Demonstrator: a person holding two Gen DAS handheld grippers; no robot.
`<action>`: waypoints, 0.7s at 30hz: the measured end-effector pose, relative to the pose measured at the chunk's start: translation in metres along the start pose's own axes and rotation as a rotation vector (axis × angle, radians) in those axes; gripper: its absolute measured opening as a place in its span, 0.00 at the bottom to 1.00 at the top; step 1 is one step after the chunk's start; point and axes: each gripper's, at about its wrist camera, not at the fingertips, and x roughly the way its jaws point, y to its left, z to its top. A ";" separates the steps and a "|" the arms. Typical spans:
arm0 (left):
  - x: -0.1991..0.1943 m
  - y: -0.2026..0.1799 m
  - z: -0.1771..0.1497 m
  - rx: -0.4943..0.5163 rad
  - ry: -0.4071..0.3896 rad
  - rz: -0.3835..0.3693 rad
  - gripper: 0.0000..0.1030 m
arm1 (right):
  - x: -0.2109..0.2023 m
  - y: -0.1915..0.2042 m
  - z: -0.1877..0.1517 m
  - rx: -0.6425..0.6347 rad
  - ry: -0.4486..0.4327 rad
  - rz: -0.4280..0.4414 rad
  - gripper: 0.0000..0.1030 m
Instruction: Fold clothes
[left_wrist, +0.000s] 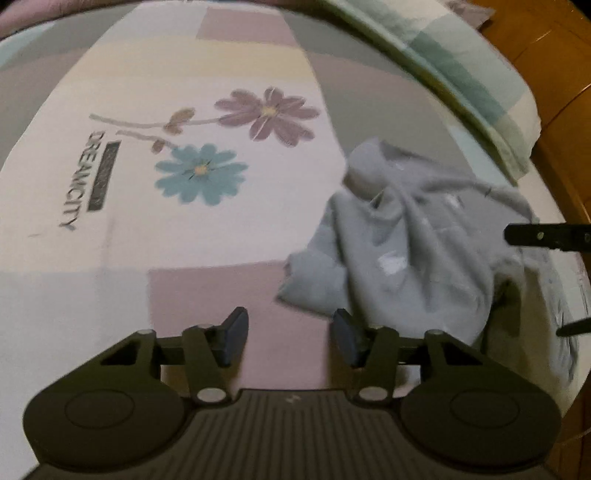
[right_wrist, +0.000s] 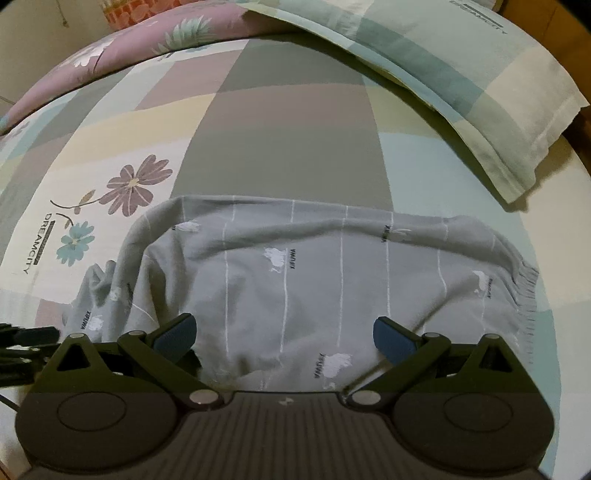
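Observation:
A grey garment (right_wrist: 295, 266) with thin white stripes, small white prints and a fringed right edge lies spread across the patchwork bedsheet (right_wrist: 288, 140). My right gripper (right_wrist: 284, 339) hovers over its near part, open wide, with the cloth lying below the blue pads and not pinched. In the left wrist view the same garment (left_wrist: 417, 251) looks bunched at the right. My left gripper (left_wrist: 290, 338) is open over bare pink sheet, its right pad just beside the garment's lower left corner. Nothing sits between its pads. A black finger of the right gripper (left_wrist: 546, 236) reaches in from the right edge.
A checked pillow (right_wrist: 480, 85) lies along the upper right of the bed. A purple floral quilt (right_wrist: 110, 48) is at the upper left. The sheet carries printed flowers (left_wrist: 207, 173) and lettering. Brown wood (left_wrist: 554, 74) shows beyond the bed's right edge.

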 end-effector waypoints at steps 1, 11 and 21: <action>0.001 -0.003 0.001 -0.016 -0.011 -0.013 0.48 | 0.001 0.001 0.000 0.000 0.001 0.002 1.00; 0.014 -0.030 0.026 0.074 -0.016 -0.008 0.07 | 0.002 0.009 -0.001 0.001 0.009 0.002 1.00; -0.030 0.044 0.068 0.070 -0.023 0.176 0.07 | 0.001 0.012 0.002 0.013 0.006 0.004 1.00</action>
